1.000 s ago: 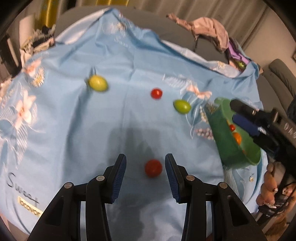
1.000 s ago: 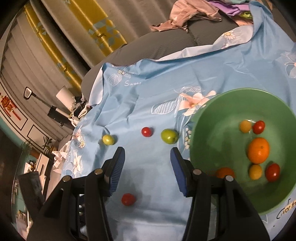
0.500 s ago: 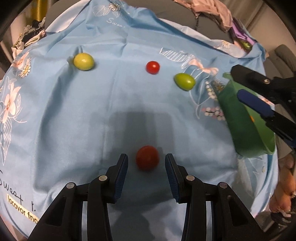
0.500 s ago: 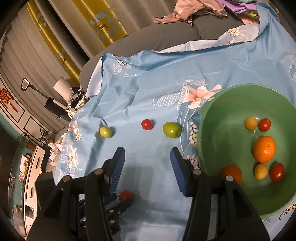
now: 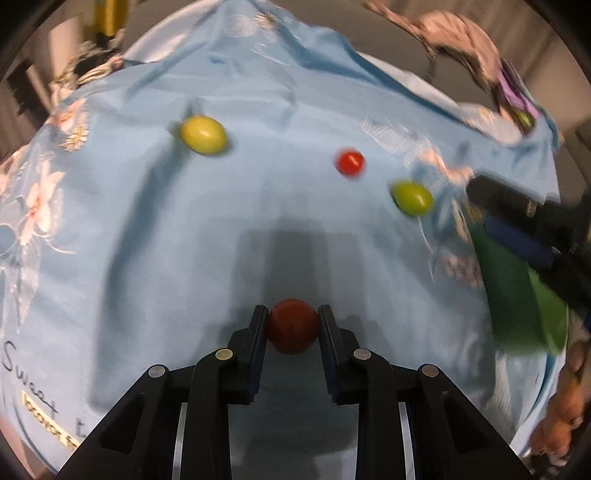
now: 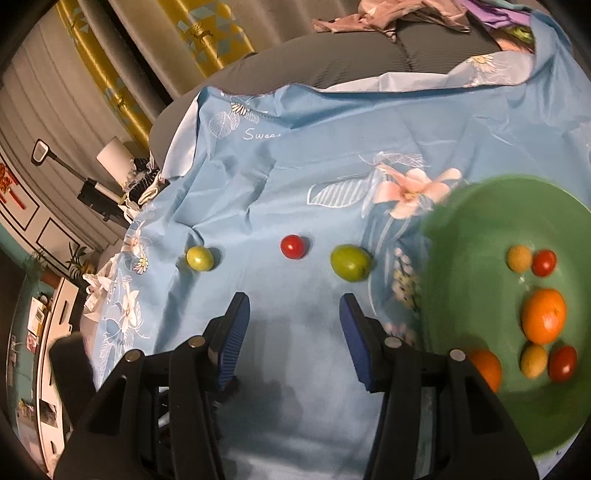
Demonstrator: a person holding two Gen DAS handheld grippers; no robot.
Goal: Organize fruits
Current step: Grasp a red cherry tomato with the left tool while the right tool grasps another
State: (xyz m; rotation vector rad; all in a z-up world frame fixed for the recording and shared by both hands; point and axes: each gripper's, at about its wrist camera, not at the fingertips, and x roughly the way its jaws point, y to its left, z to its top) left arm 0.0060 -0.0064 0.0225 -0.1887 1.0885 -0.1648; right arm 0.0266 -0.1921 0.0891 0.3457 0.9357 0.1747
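Note:
My left gripper (image 5: 293,319) is shut on a red tomato (image 5: 292,325) low on the blue cloth. Farther off lie a yellow-green fruit (image 5: 203,135), a small red tomato (image 5: 349,162) and a green fruit (image 5: 412,197). The same three show in the right wrist view: yellow-green fruit (image 6: 200,258), small red tomato (image 6: 293,246), green fruit (image 6: 350,262). My right gripper (image 6: 293,315) stands open over bare cloth, nothing between its fingers, just left of the green bowl (image 6: 461,236), which holds oranges, tomatoes and small yellow fruits. The bowl's edge (image 5: 517,295) shows at the right of the left wrist view.
A blue flowered cloth (image 6: 314,155) covers a grey sofa (image 6: 332,62). Crumpled clothes (image 6: 388,14) lie at its back. Yellow curtains (image 6: 192,29) and shelves stand to the left. The right gripper's dark fingers (image 5: 517,210) reach over the bowl in the left wrist view.
My left gripper has sunk onto the red tomato and shut on it. The right gripper has drifted a little, and the bowl sits farther right in its view.

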